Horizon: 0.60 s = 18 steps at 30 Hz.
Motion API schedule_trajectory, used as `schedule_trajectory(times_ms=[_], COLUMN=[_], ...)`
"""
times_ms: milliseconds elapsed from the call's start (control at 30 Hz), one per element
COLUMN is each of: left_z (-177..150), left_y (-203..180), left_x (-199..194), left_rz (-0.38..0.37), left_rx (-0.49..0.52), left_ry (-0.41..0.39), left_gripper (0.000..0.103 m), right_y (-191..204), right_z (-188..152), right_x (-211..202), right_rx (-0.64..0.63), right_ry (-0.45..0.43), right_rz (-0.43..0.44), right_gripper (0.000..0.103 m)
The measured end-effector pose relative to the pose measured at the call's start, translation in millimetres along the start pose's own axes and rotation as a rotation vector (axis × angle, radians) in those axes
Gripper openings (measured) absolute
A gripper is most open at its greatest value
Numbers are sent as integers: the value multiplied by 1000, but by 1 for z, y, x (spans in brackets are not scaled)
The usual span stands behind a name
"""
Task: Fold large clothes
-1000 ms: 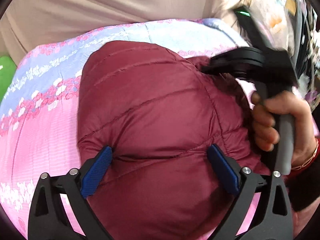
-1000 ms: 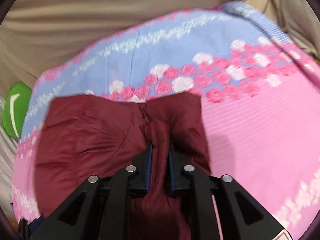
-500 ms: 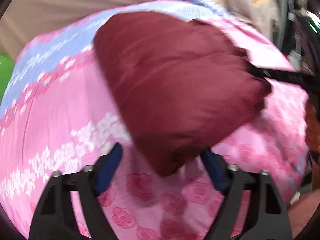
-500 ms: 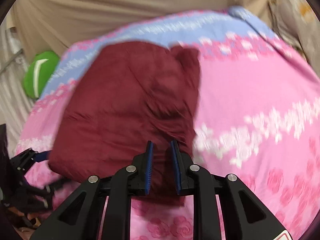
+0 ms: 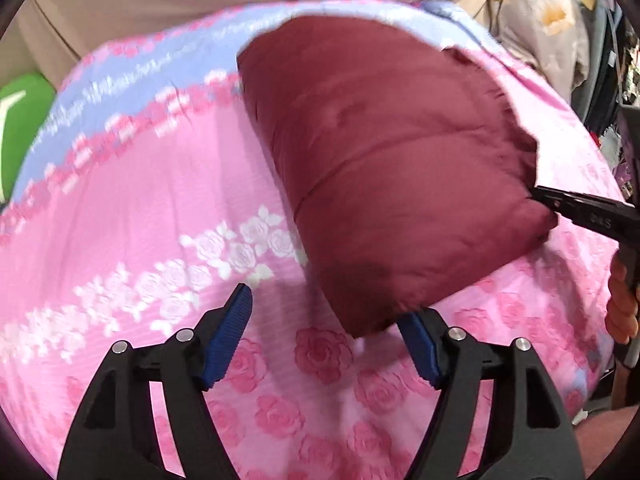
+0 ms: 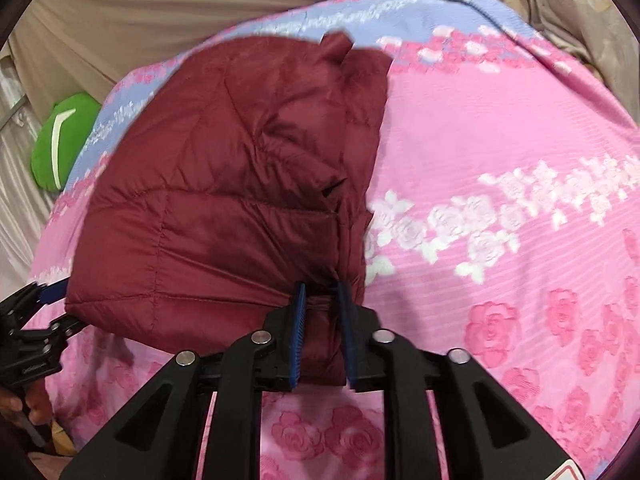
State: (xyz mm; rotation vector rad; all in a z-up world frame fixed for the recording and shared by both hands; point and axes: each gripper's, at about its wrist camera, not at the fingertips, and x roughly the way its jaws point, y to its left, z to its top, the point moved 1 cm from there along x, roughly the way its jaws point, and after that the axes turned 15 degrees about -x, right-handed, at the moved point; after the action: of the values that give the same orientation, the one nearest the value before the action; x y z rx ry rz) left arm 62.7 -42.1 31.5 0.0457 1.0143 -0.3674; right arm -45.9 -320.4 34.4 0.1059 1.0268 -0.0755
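Right wrist view: the right gripper (image 6: 322,334) is clenched on a bunched edge of the maroon quilted jacket (image 6: 236,184), the fabric pinched between its blue pads (image 6: 298,334). The jacket lies folded into a puffy block on the pink floral bedspread (image 6: 500,152), spreading up and to the left from the gripper toward the bedspread's lavender band. At the lower left edge of this view the left gripper (image 6: 50,300) sits at the jacket's near left corner, one blue pad just beside the fabric, with a hand below it on the handle.

Left wrist view: the left gripper (image 5: 330,340) stands released, its jaws wide apart; they have just been closing partway. The jacket's (image 5: 392,168) lowest corner dips toward the gap, just above the right-hand pad (image 5: 418,344), which it partly hides; I cannot tell whether they touch. The left-hand pad is well clear of the fabric, over bare bedspread (image 5: 132,216). At the right of this view the black tip of the right gripper (image 5: 560,204) meets the jacket's far corner, and a person's fingers (image 5: 622,304) wrap its handle. A green cushion (image 6: 64,144) lies past the bed's left edge, against beige fabric.
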Motion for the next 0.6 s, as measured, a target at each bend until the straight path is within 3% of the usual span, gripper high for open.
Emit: schedule_trajectory(times_ms=[167,233,300,400,467,533,600], left_z=[24,39,54,68,71,68,63], left_y=[-11,-22,-28,-41,-46,-46,-44], left_x=[-47,-61,-61,-31,7,35,44], left_rz=[-76,-99,-144,-99,-39,-19,-1], left_rx=[1,-9,-26,-19,-11,-21,-33], left_ry=[-151,-237,-269,-246,-176,-112,-110], left_gripper=[69,71,76,78,77,78,80], right_y=[10,17,26,28,21,9,3], right_z=[38,55,70,79,75,65,65], right_x=[-44,-49,-46,-21,13,39,33], right_rx=[-58,-85,-109,-103,-87,-46,-4], right_ry=[-147,-186,-210,-170,-81,-37,-31], right_rz=[-43,-64,-85,-69,-74,-13,12], right_gripper=[18,18,18,18,17,17,17])
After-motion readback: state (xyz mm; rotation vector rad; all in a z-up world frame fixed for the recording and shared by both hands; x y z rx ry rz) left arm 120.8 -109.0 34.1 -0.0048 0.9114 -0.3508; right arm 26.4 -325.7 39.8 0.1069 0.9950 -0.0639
